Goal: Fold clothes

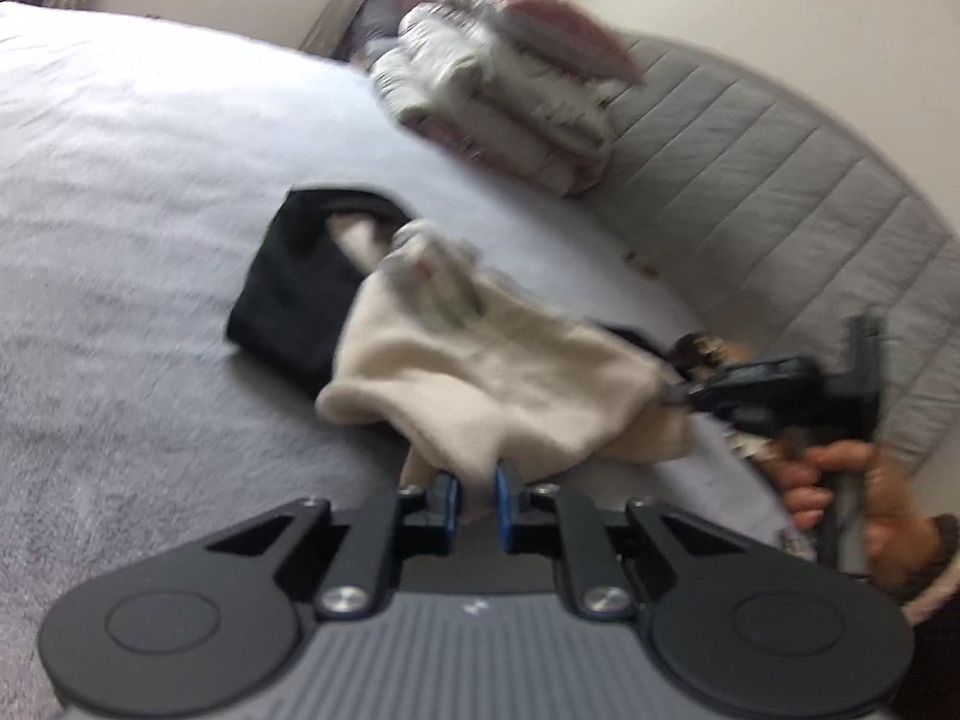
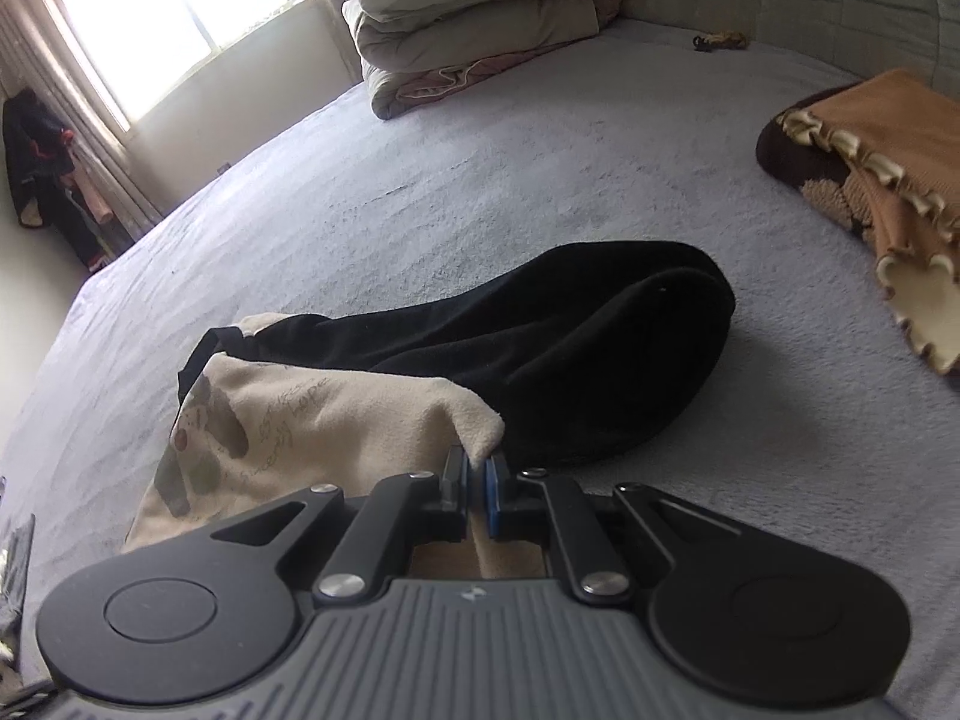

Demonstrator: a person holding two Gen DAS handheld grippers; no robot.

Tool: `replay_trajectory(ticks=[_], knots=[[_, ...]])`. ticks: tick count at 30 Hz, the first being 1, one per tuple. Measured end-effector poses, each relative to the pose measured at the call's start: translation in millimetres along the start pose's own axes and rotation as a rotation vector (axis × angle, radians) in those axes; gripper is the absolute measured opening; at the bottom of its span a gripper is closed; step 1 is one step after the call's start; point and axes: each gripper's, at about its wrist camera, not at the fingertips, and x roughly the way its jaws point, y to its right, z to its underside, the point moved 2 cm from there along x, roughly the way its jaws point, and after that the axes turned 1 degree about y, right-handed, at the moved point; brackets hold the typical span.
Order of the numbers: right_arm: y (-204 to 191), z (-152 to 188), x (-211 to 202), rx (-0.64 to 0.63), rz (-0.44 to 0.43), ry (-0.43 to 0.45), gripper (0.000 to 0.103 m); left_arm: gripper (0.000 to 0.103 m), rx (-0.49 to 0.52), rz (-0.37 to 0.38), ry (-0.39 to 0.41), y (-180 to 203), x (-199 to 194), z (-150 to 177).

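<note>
Mid-bed, on the pale sheet: cream garment, partly raised and slung between the two tongs, its far end draped over black cloth. Cannot tell whether that black part belongs to the same piece or is a separate item.

Clenched on the near cream edge: left gripper, blue pads close together with fabric pinched between and spilling over them. Clamped on a folded cream corner: right gripper, pads nearly touching through the cloth.

Probably the opening step of a fold, with both corners taken and the piece not yet spread. To do it well:
- Keep both grips firm.
- Raise both corners evenly so the edge between them pulls straight.
- Draw the cream clear of the black before laying it flat.
- Avoid jerking, since a thin pinch on soft cloth slips easily.

Soft, fleecy, matte cream fabric, limp and bunching in rounded folds, with a faded greenish print and cursive lettering on one face. Black cloth plush and thick, lying in a long rounded hump. Sheet faintly napped, lightly creased.

Further out: stack of folded quilts, puffy and rounded at the folds, by a grey padded headboard stitched in straight channels. To the right, a tan blanket with a ruffled cream-and-brown border.
</note>
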Motion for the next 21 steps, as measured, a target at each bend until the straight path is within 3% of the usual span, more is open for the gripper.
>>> replay_trajectory(ticks=[4,14,17,21], knots=[[-8,3,-19,-0.018,-0.02,-0.023,0.007,0.008,-0.002,0.053,0.019,6,-21,-3],[-24,7,-83,-0.152,0.004,0.049,0.001,0.005,-0.207,0.13,0.008,-13,-43,-7],[-23,9,-98,-0.192,0.024,0.069,0.001,0.001,-0.226,0.182,-0.007,-9,-49,-5],[-12,16,-100,-0.186,0.027,0.039,0.003,0.001,-0.205,0.172,-0.017,-4,-54,-2]])
